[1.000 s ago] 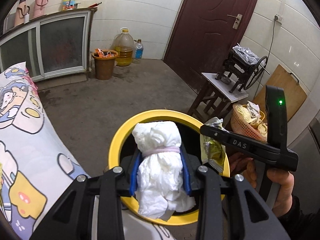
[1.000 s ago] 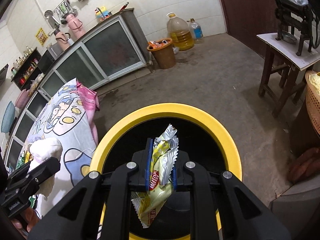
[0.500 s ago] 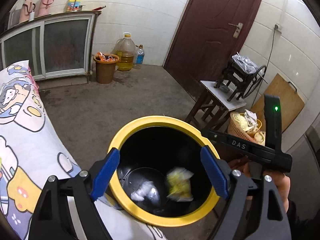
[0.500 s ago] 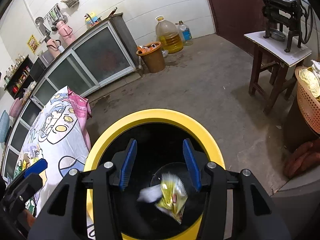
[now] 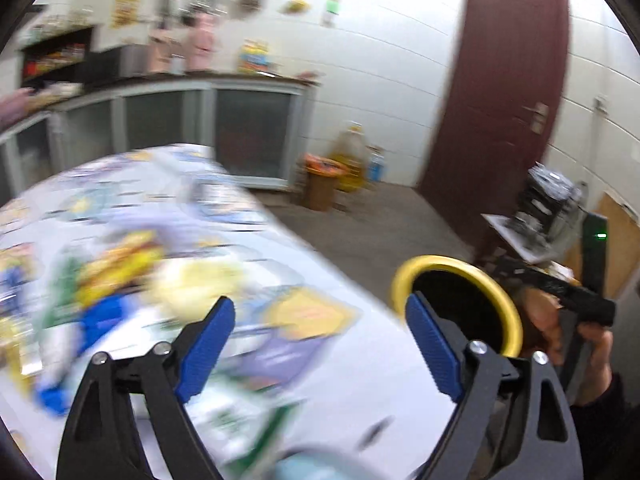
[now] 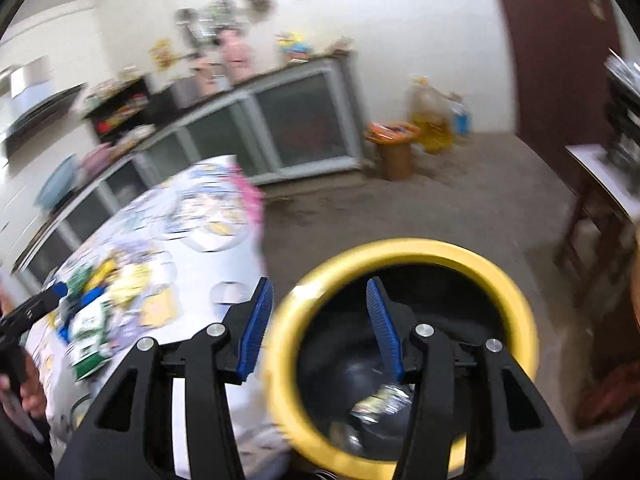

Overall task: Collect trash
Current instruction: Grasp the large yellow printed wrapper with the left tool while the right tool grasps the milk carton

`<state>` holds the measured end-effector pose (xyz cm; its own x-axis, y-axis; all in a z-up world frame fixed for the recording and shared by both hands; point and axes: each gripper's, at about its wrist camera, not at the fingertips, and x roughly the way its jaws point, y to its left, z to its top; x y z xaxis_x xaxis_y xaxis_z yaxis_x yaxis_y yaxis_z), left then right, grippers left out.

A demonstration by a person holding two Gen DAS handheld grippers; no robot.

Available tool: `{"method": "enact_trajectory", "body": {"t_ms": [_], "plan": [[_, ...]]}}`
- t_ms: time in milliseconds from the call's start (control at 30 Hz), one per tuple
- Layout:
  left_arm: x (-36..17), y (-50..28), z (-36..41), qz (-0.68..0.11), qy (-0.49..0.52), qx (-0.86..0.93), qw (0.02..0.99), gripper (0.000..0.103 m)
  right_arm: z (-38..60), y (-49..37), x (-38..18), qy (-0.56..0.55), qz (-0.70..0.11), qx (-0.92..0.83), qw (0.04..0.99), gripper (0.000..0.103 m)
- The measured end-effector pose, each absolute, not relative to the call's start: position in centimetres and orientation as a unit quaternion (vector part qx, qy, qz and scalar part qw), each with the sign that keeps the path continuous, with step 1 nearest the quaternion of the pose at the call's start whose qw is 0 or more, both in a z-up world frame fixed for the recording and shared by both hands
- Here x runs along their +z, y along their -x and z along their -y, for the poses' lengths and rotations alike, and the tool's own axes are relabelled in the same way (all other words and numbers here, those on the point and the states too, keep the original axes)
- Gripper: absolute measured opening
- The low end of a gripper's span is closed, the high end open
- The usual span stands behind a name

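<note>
The black bin with a yellow rim stands on the floor beside the table; a yellow snack wrapper lies at its bottom. My right gripper is open and empty over the bin's left rim. My left gripper is open and empty above the table with the cartoon-print cloth; the bin is to its right. Blurred wrappers lie on the cloth to the left, also in the right wrist view.
A glass-fronted cabinet runs along the far wall. A brown bucket and an oil jug stand by it. A dark red door and a small table with a machine are on the right.
Both grippers opened and dropped the white tissue and the yellow wrapper into the bin. Both have since swung left toward the table; the views are blurred with motion.
</note>
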<state>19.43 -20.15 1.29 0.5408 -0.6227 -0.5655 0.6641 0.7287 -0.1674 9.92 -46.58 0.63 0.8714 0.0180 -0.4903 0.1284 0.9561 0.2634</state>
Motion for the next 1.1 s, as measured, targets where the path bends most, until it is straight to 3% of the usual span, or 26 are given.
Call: {"method": "enact_trajectory", "body": {"t_ms": [167,267,333,500,1100], "plan": [[2.3,-18.9,9.7,-0.29,-0.049,-0.244,0.924,0.094,37.2,-12.2,1.4,-0.086,-0.259,0.102,0.956,0.063],[2.4,-19.3,5.1,-0.294,-0.049,-0.18,0.937,0.095,31.4,-13.8,1.2,-0.053,-0.275,0.174,0.944,0.075],[2.0,-19.8,3.1,-0.298,-0.046,-0.161,0.94,0.095,27.5,-14.9,0.8,-0.03,-0.291,0.212,0.932,0.084],[1.3,-21.0,0.7,-0.306,-0.026,-0.143,0.941,0.095,21.7,-16.6,-0.4,0.008,-0.317,0.25,0.915,0.091],[-1.2,-29.3,0.3,-0.358,0.08,-0.156,0.917,0.095,18.1,-20.9,-3.4,0.043,-0.374,0.238,0.895,0.094]]}}
